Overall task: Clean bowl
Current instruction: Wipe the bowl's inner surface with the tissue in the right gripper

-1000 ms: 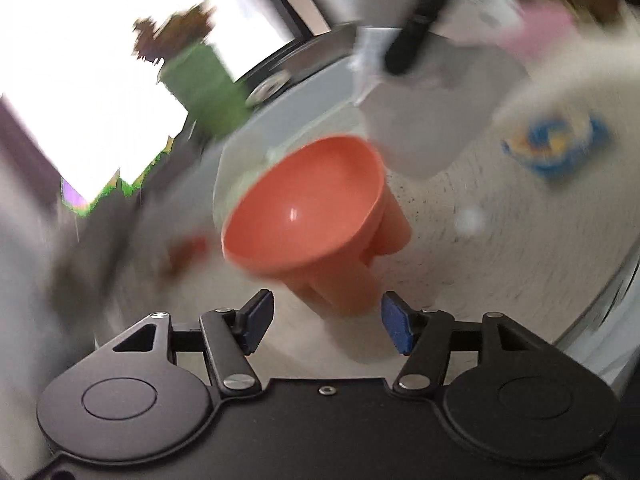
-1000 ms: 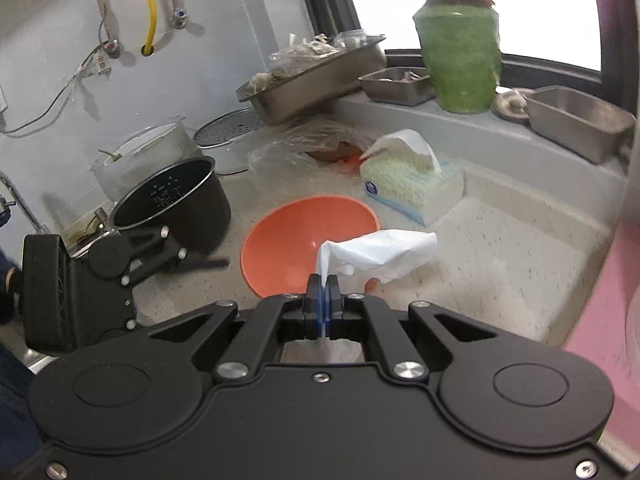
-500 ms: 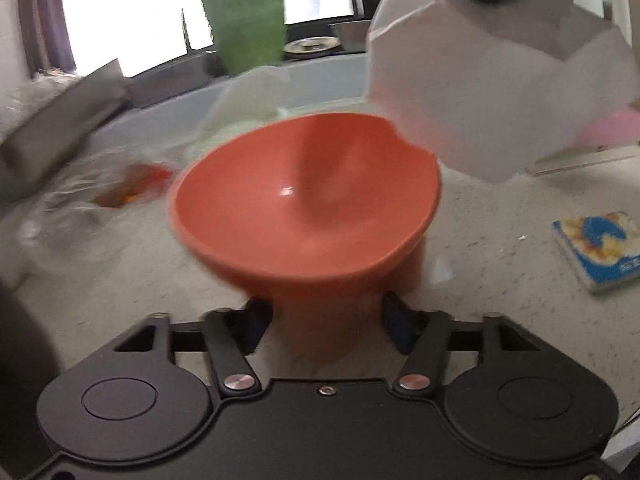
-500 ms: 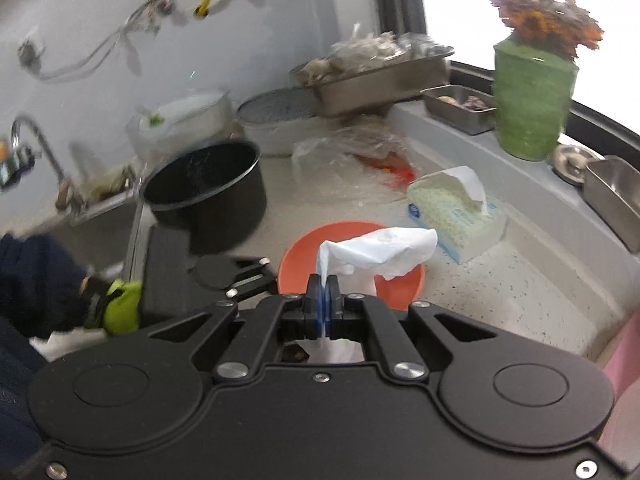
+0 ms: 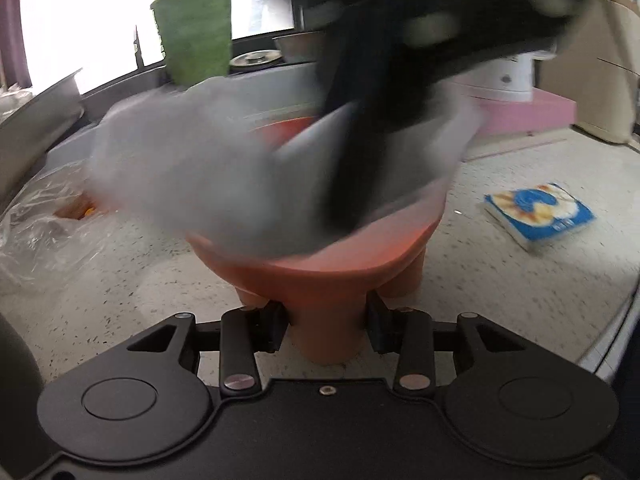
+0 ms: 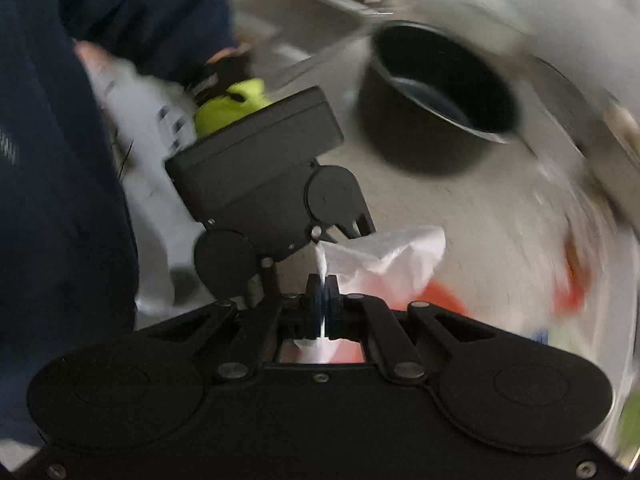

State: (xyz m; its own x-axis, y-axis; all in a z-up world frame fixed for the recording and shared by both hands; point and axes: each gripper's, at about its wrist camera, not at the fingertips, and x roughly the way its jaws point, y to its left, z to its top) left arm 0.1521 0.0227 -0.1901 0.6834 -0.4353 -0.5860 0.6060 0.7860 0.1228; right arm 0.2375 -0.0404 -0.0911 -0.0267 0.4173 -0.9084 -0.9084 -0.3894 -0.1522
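Observation:
An orange bowl [image 5: 320, 276] on stubby legs stands on the speckled counter in the left wrist view. My left gripper [image 5: 326, 324] is shut on its front leg, one pad on each side. A white tissue [image 5: 192, 168], blurred, covers most of the bowl's inside. The right gripper [image 5: 352, 184] reaches down into the bowl from above, blurred. In the right wrist view my right gripper [image 6: 322, 312] is shut on the tissue [image 6: 384, 260], with the orange bowl [image 6: 440, 300] showing beneath it. The left gripper's black body [image 6: 272, 200] sits close ahead.
A green vase [image 5: 196, 32] stands on the window ledge behind. A blue and white packet [image 5: 538, 212] lies on the counter to the right, crumpled plastic [image 5: 44, 232] to the left. A black pot [image 6: 436, 100] stands beyond the bowl. A dark sleeve [image 6: 60, 140] fills the left.
My left gripper closed onto the bowl's front leg. The right gripper rolled and swung over the bowl, bringing the tissue down into it.

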